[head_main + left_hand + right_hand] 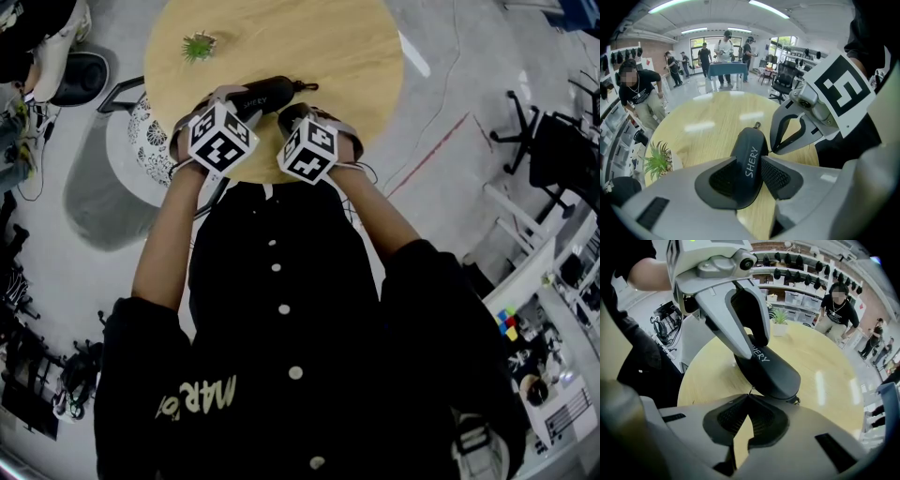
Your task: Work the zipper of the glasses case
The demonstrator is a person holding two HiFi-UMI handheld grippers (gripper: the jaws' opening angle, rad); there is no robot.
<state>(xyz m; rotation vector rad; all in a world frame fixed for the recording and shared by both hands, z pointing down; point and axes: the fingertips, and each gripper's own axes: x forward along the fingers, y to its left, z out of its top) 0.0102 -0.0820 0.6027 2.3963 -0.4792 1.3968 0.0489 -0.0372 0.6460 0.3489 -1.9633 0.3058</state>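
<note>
The black oval glasses case [751, 140] lettered SHERY lies on the round light-wood worktop [708, 126], clamped across its body by the left tool [749, 159], jaws part open, with the right tool [749, 397] closed tight on its thin zipper pull [750, 390].

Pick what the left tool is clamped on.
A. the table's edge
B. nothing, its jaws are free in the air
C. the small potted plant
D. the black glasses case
D: in the left gripper view the left tool has a pad pressed on each side of the black glasses case. The potted plant stands apart on the table. The right tool is shut on what looks like the zipper pull.
</note>
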